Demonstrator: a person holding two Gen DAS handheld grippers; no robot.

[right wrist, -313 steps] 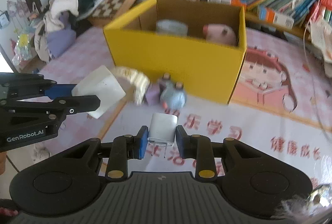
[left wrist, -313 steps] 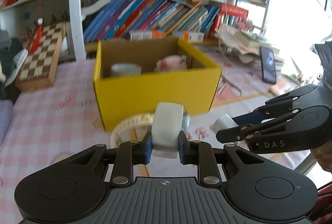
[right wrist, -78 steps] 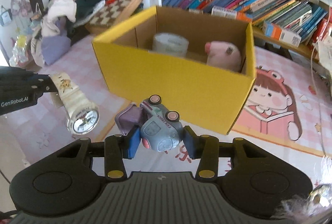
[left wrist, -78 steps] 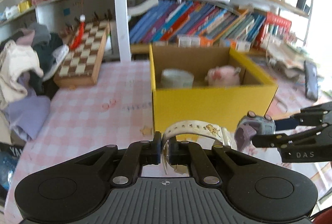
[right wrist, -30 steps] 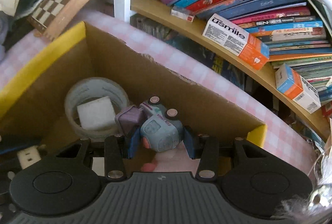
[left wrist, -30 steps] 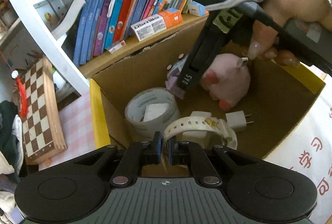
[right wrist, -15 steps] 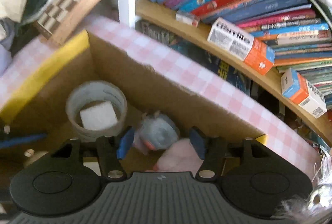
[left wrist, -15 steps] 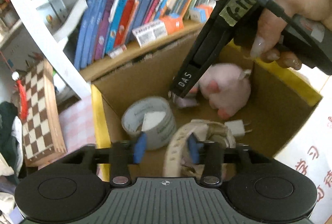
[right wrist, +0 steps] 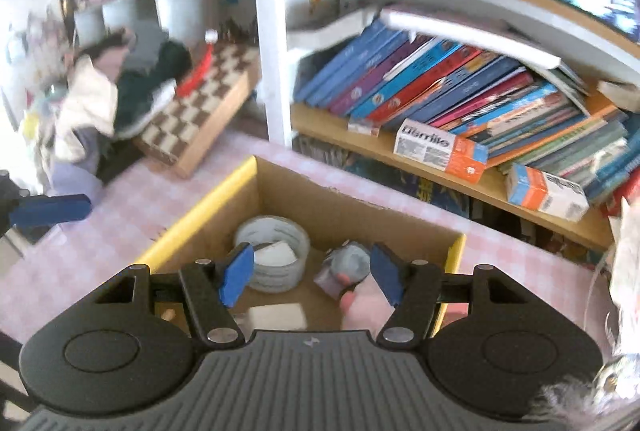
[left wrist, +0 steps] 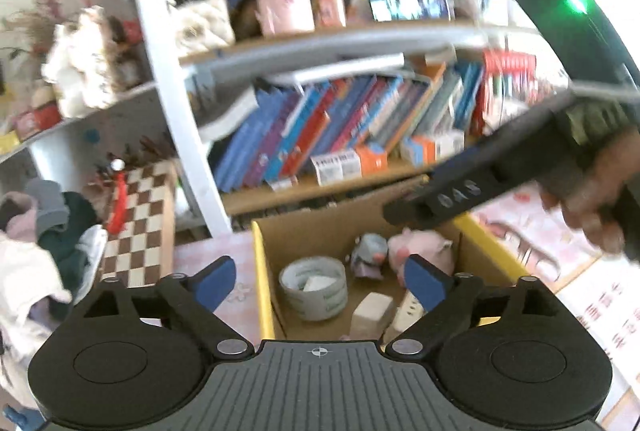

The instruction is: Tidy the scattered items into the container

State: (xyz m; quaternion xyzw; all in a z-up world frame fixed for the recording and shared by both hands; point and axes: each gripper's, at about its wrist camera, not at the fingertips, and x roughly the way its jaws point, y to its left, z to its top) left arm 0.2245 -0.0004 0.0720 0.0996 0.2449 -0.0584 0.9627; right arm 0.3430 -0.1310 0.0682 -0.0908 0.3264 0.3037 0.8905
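In the left wrist view, the left gripper (left wrist: 320, 281) is seen at the bottom of the frame with its blue-padded fingers (left wrist: 212, 281) spread wide and nothing held between them. Beyond them, at lower centre, the yellow cardboard box (left wrist: 258, 271) is shown with its top open. Inside it a roll of tape (left wrist: 314, 289) is seen at the left, with a white block lying within its ring. A grey toy car (left wrist: 370, 255) is found toward the back wall, touching the pink plush pig (left wrist: 420, 249) to its right. A white charger (left wrist: 372, 309) lies lower in the frame, and the cream watch strap (left wrist: 408, 307) is partly hidden behind the right finger. The right gripper (left wrist: 452, 197) is seen from the side at right centre, above the box's far right part; in this view its opening cannot be judged.

In the right wrist view, the right gripper (right wrist: 312, 273) is seen at the bottom with its fingers held apart and empty, directly over the box (right wrist: 240, 177). The tape roll (right wrist: 274, 251), toy car (right wrist: 348, 263) and pig (right wrist: 364, 307) are visible between and just beyond the pads. A chessboard (right wrist: 200, 107) is shown at centre left, and leaning books (right wrist: 440, 83) fill the shelf at upper right.
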